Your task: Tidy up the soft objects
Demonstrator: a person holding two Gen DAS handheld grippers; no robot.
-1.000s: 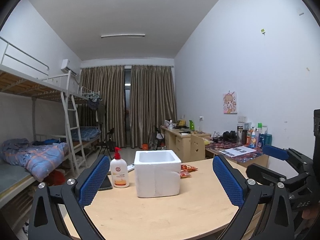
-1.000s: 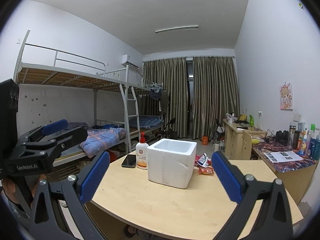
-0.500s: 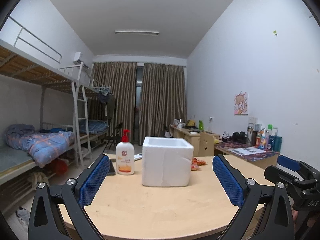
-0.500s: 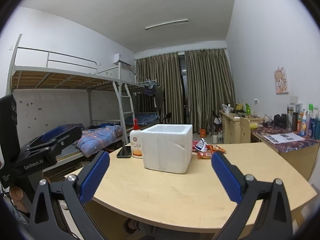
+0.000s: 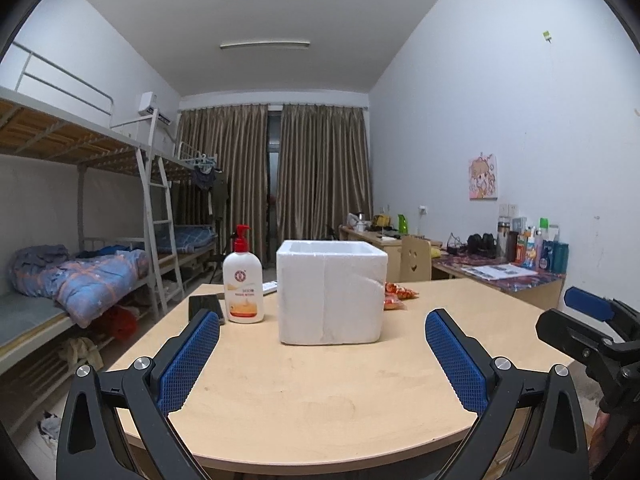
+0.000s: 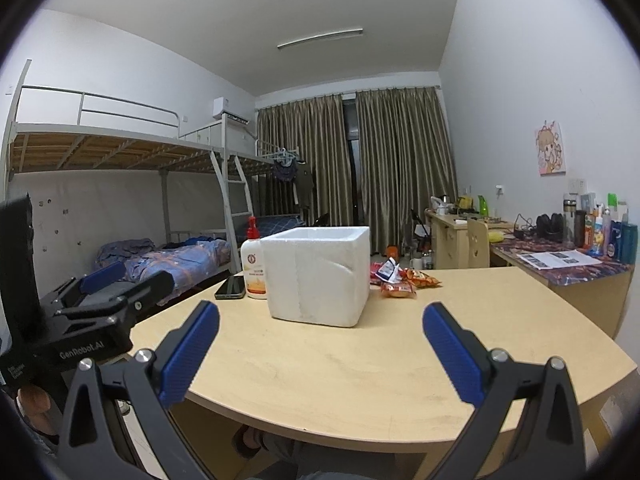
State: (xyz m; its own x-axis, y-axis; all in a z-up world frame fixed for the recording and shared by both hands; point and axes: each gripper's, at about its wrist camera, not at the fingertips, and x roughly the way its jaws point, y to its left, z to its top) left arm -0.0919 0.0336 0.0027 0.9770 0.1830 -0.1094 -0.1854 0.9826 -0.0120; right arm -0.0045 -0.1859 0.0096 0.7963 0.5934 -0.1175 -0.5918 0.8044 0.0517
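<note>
Both grippers are held at the near edge of the round, light wooden desk [image 5: 320, 392], fingers spread wide and holding nothing. The left gripper [image 5: 322, 354] faces the open white foam box [image 5: 332, 292] at the desk centre; the right gripper [image 6: 320, 344] sees the same box slightly left of its line.

The soft objects, a small pile of orange-red crinkled snack packets [image 6: 404, 280], lie on the desk just behind and to the right of the foam box, partly hidden by it in the left view. The task appears not yet started.

Hazards from this position:

- Box displacement. The foam box looks light and stands between the grippers and the packets. A direct reach is likely to knock or slide it.
- Bottle tipping. The tall white pump bottle with red nozzle [image 5: 243, 280] stands upright just left of the box, with a dark phone [image 6: 231, 287] beside it. A box pushed left could topple the bottle.
- Poor grasp. The packets are thin and slippery in appearance; a shallow pinch may slip off or crush the contents.
- Gripper collision. The two grippers are near each other; converging on the pile may cause contact.
</note>
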